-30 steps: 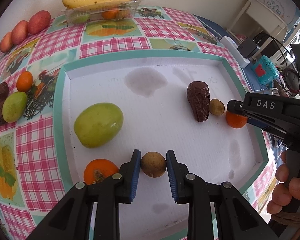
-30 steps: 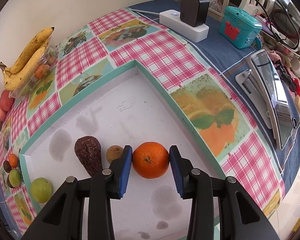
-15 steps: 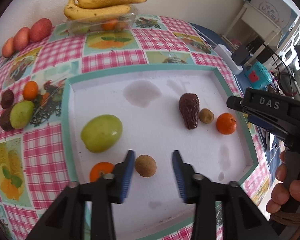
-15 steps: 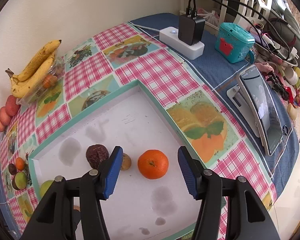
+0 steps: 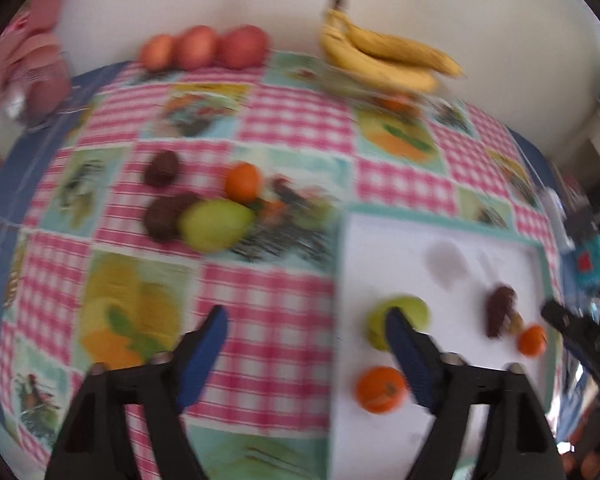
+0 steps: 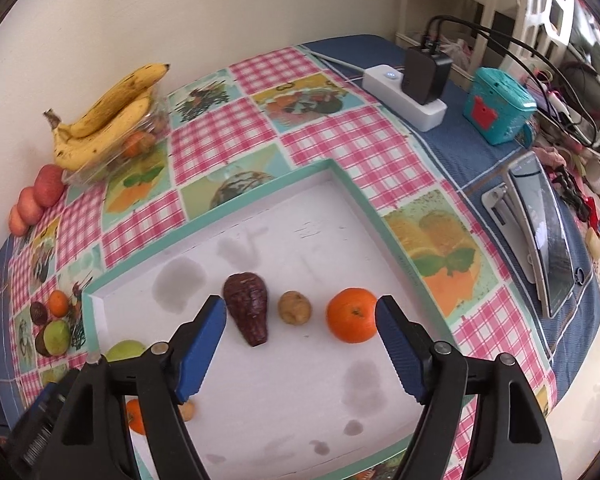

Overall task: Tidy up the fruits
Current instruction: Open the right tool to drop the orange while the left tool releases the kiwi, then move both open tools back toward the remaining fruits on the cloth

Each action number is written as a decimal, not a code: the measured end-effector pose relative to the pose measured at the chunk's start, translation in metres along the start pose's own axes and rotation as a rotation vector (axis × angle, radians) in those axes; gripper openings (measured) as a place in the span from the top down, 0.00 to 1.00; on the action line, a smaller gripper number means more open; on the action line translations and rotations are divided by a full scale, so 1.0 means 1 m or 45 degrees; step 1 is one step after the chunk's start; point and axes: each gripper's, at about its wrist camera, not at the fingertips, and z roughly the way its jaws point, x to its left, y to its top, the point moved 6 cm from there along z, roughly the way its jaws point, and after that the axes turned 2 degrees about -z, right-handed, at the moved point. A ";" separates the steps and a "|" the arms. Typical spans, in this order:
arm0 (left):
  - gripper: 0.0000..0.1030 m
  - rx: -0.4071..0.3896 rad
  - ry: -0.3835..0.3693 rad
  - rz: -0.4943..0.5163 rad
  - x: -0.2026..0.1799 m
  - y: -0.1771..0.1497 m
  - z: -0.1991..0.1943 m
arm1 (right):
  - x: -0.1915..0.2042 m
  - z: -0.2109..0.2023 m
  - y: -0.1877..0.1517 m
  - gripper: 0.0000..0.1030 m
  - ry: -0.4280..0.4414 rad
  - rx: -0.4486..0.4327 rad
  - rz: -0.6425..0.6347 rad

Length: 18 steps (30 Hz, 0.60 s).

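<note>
No legible brand, label or writing anywhere in either view; left wrist picture blurred throughout.

Left gripper (image 5: 306, 348) spread wide and empty, blue pads apart above the pink-checked tablecloth (image 5: 284, 128). Off to its right, the white tray (image 5: 500, 236) with teal rim. Inside the tray, a green fruit (image 5: 404, 312) partly behind the right-hand pad, an orange (image 5: 380, 389) just below it near the same pad, and farther right a dark wrinkled fruit (image 5: 500, 316) and a second orange (image 5: 532, 340). Beyond the fingers, out on the cloth: a green pear-like fruit (image 5: 214, 224) touching a dark round fruit (image 5: 164, 218), another dark fruit (image 5: 162, 168) and a small orange (image 5: 242, 182) close by. Against the wall, three red fruits (image 5: 204, 47) and bananas (image 5: 384, 58).

Right gripper (image 6: 300, 344) likewise wide open, holding nothing, hovering over the tray (image 6: 340, 172). In a row on the white floor ahead of the fingertips: dark wrinkled fruit (image 6: 247, 306) just inside the left pad, small brown fruit (image 6: 295, 307) in the middle, orange (image 6: 352, 315) right beside the right pad, none gripped. Green fruit (image 6: 125, 350) and another orange (image 6: 137, 416) partly hidden behind the left finger. Bananas (image 6: 108, 114) on a clear container by the wall; white power strip (image 6: 404, 96) with a black charger, teal box (image 6: 499, 106) and a tablet (image 6: 544, 236) on the blue cloth to the right.
</note>
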 end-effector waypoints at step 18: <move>0.01 -0.148 0.242 -0.280 0.120 0.029 -0.025 | 0.061 -0.007 -0.009 0.12 0.087 -0.044 -0.180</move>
